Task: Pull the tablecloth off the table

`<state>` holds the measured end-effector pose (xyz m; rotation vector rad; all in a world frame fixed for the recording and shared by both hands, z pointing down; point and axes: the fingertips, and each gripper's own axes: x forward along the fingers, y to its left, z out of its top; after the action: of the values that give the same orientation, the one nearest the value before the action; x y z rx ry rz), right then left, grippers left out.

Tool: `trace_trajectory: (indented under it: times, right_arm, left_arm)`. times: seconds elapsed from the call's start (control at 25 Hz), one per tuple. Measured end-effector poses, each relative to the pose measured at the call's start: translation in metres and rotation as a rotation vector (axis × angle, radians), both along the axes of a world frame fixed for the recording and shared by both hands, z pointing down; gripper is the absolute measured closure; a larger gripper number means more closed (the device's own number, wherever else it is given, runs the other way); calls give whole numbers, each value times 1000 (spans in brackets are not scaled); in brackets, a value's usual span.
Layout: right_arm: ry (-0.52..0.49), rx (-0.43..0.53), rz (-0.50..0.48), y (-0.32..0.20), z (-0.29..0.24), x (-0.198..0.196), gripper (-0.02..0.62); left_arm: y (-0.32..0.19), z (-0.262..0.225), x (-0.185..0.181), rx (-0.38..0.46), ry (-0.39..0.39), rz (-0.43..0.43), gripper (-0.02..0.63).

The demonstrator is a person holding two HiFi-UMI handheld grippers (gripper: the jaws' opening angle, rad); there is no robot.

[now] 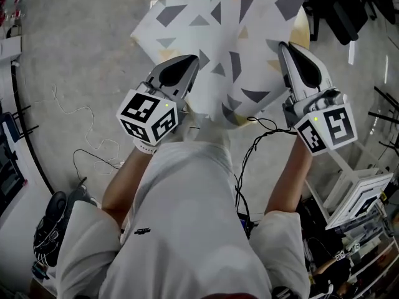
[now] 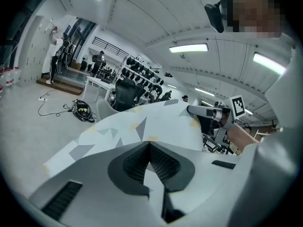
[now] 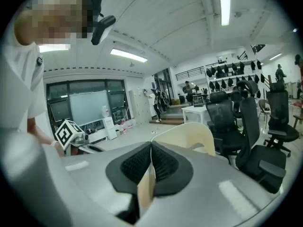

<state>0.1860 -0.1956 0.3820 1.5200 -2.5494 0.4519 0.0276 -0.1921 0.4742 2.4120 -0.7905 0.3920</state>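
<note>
While both tongs had their jaws pressed together, each pinched the tablecloth (image 1: pixel 218 36), a thin, limp sheet, white on its face and printed with scattered grey and tan triangles. It hung slack between the two tools and draped in soft folds over the far part of the round table (image 1: pixel 302 28), whose pale, smooth wooden rim showed as a curved sliver at the right and again under the cloth's near edge. The left gripper (image 1: pixel 190 64), a grey, smooth-shelled wedge with a black-and-white marker cube at its near end, gripped the cloth's near-left edge. In the left gripper view its black ribbed pads (image 2: pixel 135 162) met at the tips with a white strip of fabric caught between them, and the patterned sheet spread away beyond. The right gripper (image 1: pixel 285 47), of the same make, clamped the near-right edge. In the right gripper view its ribbed pads closed on a cream-coloured fold, and a rounded cream swell of the cloth rose just past the tips. Below lay a speckled grey floor (image 1: pixel 75 55) with thin black cables (image 1: pixel 87 157) trailing at the left.
</note>
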Motion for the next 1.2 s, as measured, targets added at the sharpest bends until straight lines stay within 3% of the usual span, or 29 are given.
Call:
trace_trajectory:
  times: [0.4, 0.72, 0.88, 1.0, 1.2]
  right_arm:
    - [28, 117, -190, 85, -78, -149, 584]
    - [203, 160, -360, 152, -100, -232, 584]
    - [297, 120, -420, 162, -91, -246, 583]
    - [337, 84, -410, 142, -88, -243, 583]
    - [415, 119, -466, 111, -94, -226, 583]
  left_arm:
    - [49, -69, -100, 84, 93, -56, 598]
    - [84, -103, -152, 122, 162, -68, 598]
    - [95, -107, -166, 114, 179, -35, 598]
    - [99, -103, -170, 102, 174, -6, 598]
    - [109, -101, -160, 98, 165, 46, 598]
